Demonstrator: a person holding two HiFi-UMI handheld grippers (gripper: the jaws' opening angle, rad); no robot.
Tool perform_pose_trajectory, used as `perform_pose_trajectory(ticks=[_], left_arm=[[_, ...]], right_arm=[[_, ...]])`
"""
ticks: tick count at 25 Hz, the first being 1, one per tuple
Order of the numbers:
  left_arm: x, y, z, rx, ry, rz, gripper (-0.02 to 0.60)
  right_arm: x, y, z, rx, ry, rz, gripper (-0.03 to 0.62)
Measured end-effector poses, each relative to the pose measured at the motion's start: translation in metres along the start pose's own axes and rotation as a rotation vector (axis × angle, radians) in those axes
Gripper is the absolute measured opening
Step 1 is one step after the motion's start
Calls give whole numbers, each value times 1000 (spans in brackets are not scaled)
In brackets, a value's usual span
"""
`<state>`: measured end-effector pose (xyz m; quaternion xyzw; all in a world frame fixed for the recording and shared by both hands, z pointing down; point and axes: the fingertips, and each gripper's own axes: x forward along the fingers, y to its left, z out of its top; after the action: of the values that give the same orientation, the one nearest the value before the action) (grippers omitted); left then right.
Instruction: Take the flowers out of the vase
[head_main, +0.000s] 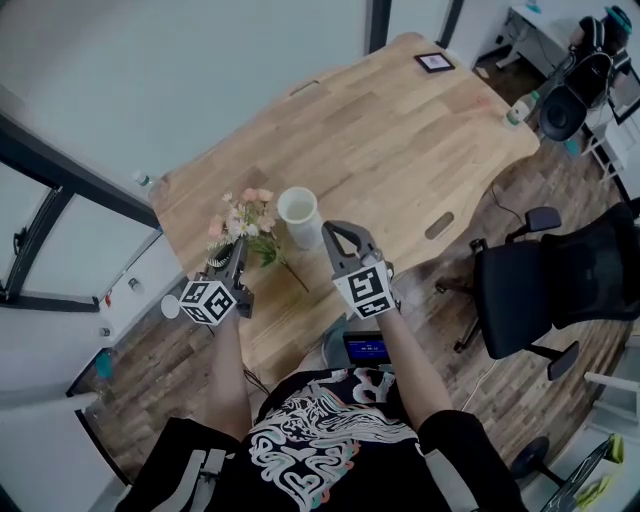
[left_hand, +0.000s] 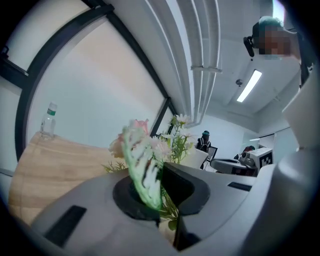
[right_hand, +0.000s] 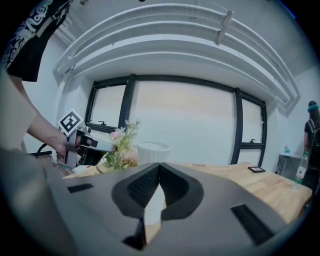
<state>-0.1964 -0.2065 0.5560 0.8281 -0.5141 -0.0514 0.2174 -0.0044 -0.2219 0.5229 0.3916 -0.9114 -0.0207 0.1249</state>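
A bunch of pink and white flowers (head_main: 245, 222) with green leaves is outside the white vase (head_main: 298, 215), just left of it and low over the wooden table (head_main: 400, 150). My left gripper (head_main: 232, 262) is shut on the bunch's green stems, and the blooms (left_hand: 150, 145) stick out past its jaws. One thin stem (head_main: 293, 272) trails toward the table's near edge. My right gripper (head_main: 330, 232) is shut on nothing, close to the vase's near right side. In the right gripper view the vase (right_hand: 152, 149) stands straight ahead with the flowers (right_hand: 122, 145) and left gripper (right_hand: 82, 145) to its left.
A small black frame (head_main: 434, 62) lies at the table's far end and a bottle (head_main: 515, 108) stands at its right edge. Another bottle (head_main: 143, 180) stands by the left corner. A black office chair (head_main: 560, 280) stands to the right of the table.
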Motion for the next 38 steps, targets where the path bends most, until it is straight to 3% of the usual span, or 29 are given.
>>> perform_pose_trajectory(ticks=[7,16,20,22,24,26,32,38], left_arm=[[20,14,-40,-28,117,26,34],[31,24,-78,12,247,95,35],[32,21,-87,17,268,88,38],[32,18,-88,18,254,77,45],[32,16,-87,26,243,73,134],[29,16,-85,49,241,80,183],[6,6,-47,193,129,123,187],[-22,-33,24,199,-110,73,179]], right_arm=[[6,-7,-13,25,22,-7,8],[7,-18,-28,49,51,-14,8],[6,-20,-34,57,64,-13,8],[6,-20,-40,63,81,-16,8],[4,-20,-43,62,95,-19,8],[1,-19,-43,62,98,-22,8],[-15,-14,-32,66,78,-31,8],[-33,-7,-13,73,47,-52,8]])
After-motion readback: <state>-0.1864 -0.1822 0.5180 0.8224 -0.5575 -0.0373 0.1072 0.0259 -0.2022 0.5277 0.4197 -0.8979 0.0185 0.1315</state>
